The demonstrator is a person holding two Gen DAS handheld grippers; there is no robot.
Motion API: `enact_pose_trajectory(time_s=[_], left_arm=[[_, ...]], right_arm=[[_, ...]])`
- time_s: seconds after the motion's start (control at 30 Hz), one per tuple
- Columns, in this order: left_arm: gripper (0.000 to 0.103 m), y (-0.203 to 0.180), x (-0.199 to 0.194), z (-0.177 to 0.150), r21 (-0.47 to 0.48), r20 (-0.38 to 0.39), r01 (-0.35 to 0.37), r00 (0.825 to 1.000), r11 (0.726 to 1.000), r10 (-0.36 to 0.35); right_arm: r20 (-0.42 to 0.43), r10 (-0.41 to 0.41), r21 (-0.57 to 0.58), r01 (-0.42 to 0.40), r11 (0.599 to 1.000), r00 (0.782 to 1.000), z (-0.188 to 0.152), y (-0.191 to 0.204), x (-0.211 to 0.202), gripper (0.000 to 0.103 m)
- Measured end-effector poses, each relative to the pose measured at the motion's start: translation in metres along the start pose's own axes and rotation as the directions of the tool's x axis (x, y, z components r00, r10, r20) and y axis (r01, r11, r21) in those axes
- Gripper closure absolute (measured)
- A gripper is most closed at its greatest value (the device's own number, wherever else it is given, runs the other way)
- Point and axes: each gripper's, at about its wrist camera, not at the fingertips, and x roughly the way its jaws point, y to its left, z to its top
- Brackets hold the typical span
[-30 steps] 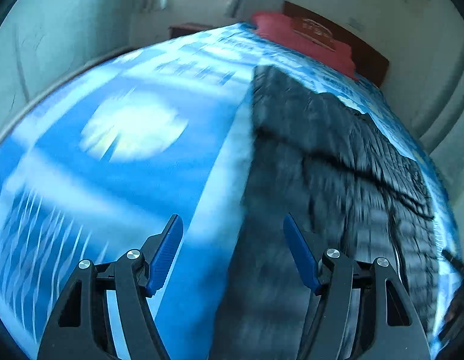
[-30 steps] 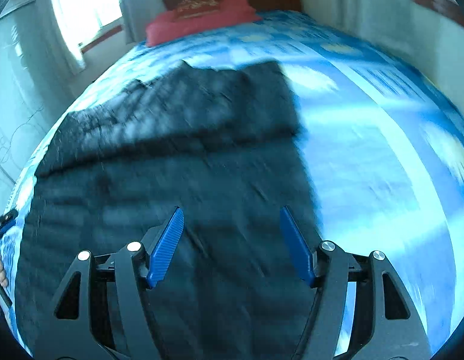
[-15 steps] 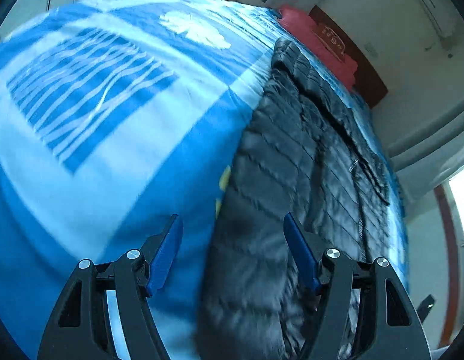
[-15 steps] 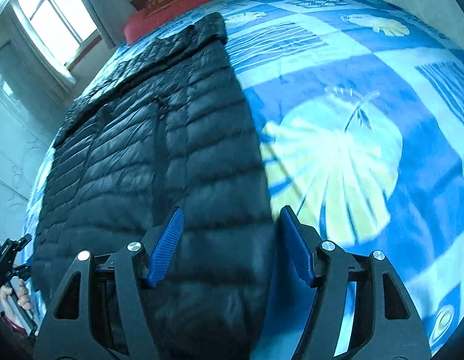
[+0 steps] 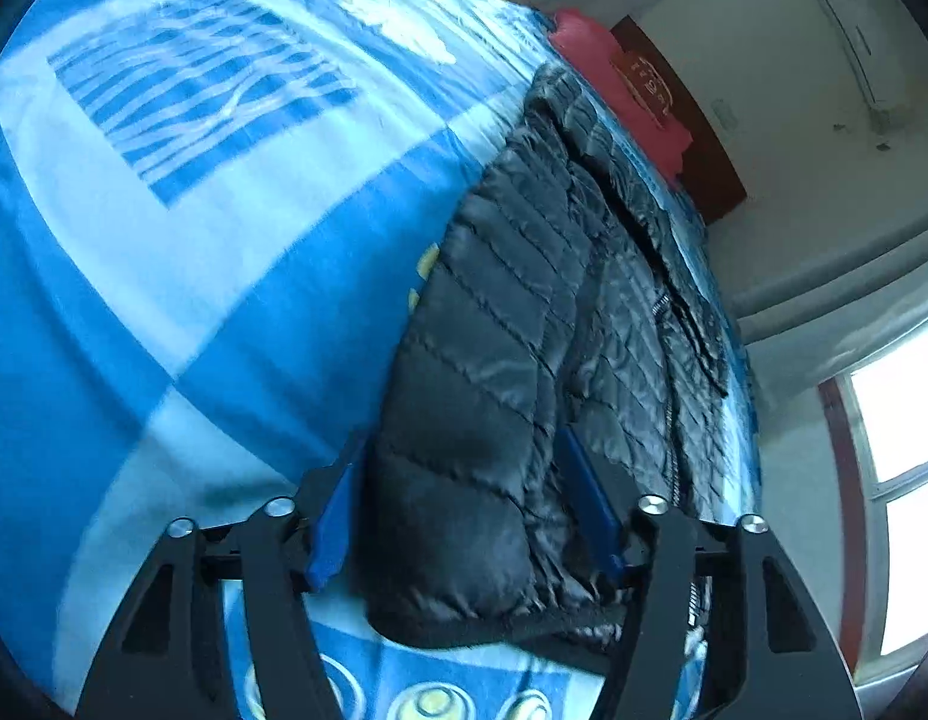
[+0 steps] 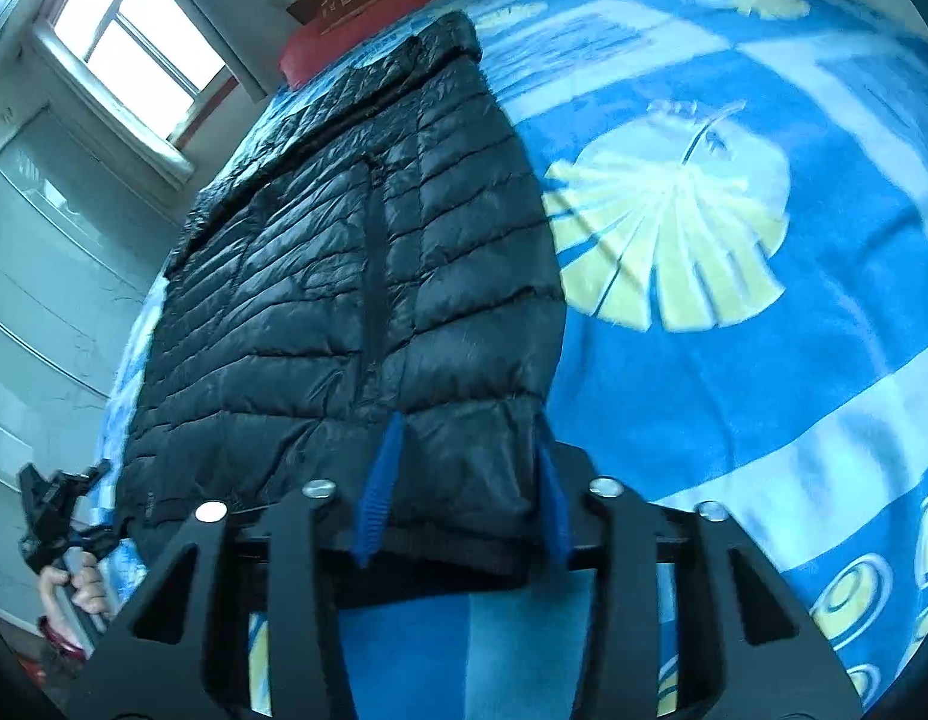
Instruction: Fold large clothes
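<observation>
A black quilted puffer jacket (image 5: 511,360) (image 6: 344,276) lies flat on a blue patterned blanket (image 5: 164,252) (image 6: 763,396), hem towards me and collar far off. My left gripper (image 5: 464,510) straddles the hem's left corner. Its jaws are closing, the right pad sunk into the fabric and the left pad just beside the jacket's edge. My right gripper (image 6: 464,498) is at the hem's right corner. Its jaws are closing too, and both pads press on the bunched fabric. In the right wrist view a hand (image 6: 83,588) holds the left gripper (image 6: 56,510) at the lower left.
A red pillow (image 5: 619,90) (image 6: 368,30) and a dark wooden headboard (image 5: 697,138) lie beyond the collar. A window (image 6: 134,42) and pale walls are on the jacket's far side. Blanket spreads wide to the left of the left gripper and right of the right gripper.
Both grippers swung down to the jacket's near hem and now sit at its two corners. Their jaws have narrowed, the right more than the left, with fabric now between the pads.
</observation>
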Motion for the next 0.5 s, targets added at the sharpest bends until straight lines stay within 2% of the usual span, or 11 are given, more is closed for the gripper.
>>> enact_pose_trajectory(time_s=[0.13, 0.2, 0.33, 0.4, 0.5], left_arm=[[0.042, -0.005, 0.003, -0.004, 0.009, 0.019, -0.011, 1.0, 1.0, 0.011], [0.045, -0.008, 0.005, -0.006, 0.016, 0.023, -0.014, 1.0, 1.0, 0.014], [0.062, -0.013, 0.006, -0.009, 0.03, 0.025, -0.029, 0.999, 0.999, 0.029], [0.075, -0.013, 0.004, -0.008, 0.029, 0.036, -0.037, 0.999, 0.999, 0.036], [0.084, -0.013, -0.005, -0.007, 0.025, 0.058, -0.014, 0.998, 1.0, 0.012]], right_arm=[[0.001, 0.029, 0.035, -0.029, 0.999, 1.0, 0.0, -0.004, 0.002, 0.065], [0.003, 0.022, 0.027, -0.022, 0.999, 1.0, 0.0, -0.002, 0.003, 0.069], [0.011, 0.033, 0.028, -0.033, 0.999, 0.999, 0.0, -0.003, 0.003, 0.08], [0.019, 0.047, 0.034, -0.048, 0.998, 0.999, 0.001, -0.004, 0.001, 0.085], [0.034, 0.073, 0.049, -0.074, 0.996, 0.997, 0.003, -0.003, -0.005, 0.088]])
